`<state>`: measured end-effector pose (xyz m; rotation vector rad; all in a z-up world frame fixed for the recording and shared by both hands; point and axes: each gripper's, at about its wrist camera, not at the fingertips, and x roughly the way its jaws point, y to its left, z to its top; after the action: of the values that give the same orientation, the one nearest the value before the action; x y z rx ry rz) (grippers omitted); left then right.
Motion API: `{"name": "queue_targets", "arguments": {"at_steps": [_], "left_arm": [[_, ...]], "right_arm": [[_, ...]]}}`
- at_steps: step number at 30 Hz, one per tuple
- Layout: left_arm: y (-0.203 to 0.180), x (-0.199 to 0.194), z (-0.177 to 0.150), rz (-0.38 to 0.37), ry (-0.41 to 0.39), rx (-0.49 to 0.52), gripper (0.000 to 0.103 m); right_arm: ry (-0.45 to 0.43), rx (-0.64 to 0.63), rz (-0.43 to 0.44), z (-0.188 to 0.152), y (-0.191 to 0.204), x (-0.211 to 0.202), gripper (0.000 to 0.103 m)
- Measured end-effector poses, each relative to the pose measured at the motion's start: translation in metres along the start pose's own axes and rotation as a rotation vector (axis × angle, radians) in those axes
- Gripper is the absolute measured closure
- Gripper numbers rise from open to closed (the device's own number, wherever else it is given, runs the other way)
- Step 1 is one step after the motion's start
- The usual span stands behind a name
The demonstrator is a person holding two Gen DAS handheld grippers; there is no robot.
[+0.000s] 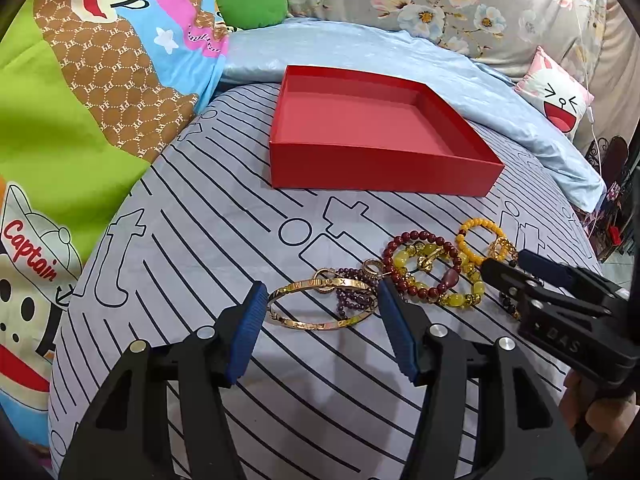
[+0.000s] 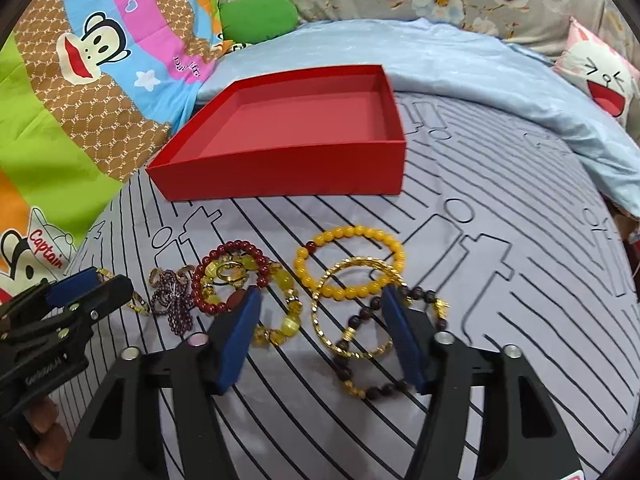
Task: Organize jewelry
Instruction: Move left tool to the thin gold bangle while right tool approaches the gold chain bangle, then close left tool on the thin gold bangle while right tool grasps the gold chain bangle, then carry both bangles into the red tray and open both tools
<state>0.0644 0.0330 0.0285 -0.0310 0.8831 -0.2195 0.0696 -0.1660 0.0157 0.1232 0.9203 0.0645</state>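
Pick-up step: the left tongs (image 1: 322,300) straddle the gold bangle (image 1: 320,304) on the bed, seemingly not yet clenched. The right tongs (image 2: 320,308) stand released over the twisted gold ring (image 2: 356,312). Next: pinch, then lift toward the empty red box (image 1: 376,168) at twelve o'clock.
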Motion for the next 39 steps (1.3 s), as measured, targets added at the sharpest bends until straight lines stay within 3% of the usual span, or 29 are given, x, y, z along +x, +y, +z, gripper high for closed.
{"name": "queue_targets", "arguments": {"at_steps": [2,6,10,16,27,32,39], "left_arm": [[0.0,0.0,0.0,-0.001,0.0,0.0,0.048],[-0.001,0.0,0.001,-0.003,0.002,-0.001,0.048],[-0.001,0.0,0.001,-0.002,0.003,-0.001,0.048],[-0.002,-0.001,0.001,-0.007,0.0,-0.007,0.049],[-0.005,-0.029,0.013,-0.017,-0.056,0.011,0.049],[-0.01,-0.029,0.042,-0.008,-0.086,0.037,0.049],[-0.026,-0.003,0.119,0.015,-0.163,0.107,0.049]], "right_arm": [[0.017,0.012,0.016,0.001,-0.002,0.006,0.064],[0.034,0.03,0.045,0.001,-0.004,0.009,0.096],[-0.011,0.033,0.072,0.003,-0.004,-0.008,0.098],[-0.073,0.149,0.183,0.015,-0.022,-0.04,0.098],[-0.111,0.109,0.139,0.022,-0.016,-0.06,0.098],[-0.111,0.081,0.123,0.041,-0.016,-0.054,0.098],[-0.096,0.015,0.086,0.112,-0.015,-0.018,0.098]]}}
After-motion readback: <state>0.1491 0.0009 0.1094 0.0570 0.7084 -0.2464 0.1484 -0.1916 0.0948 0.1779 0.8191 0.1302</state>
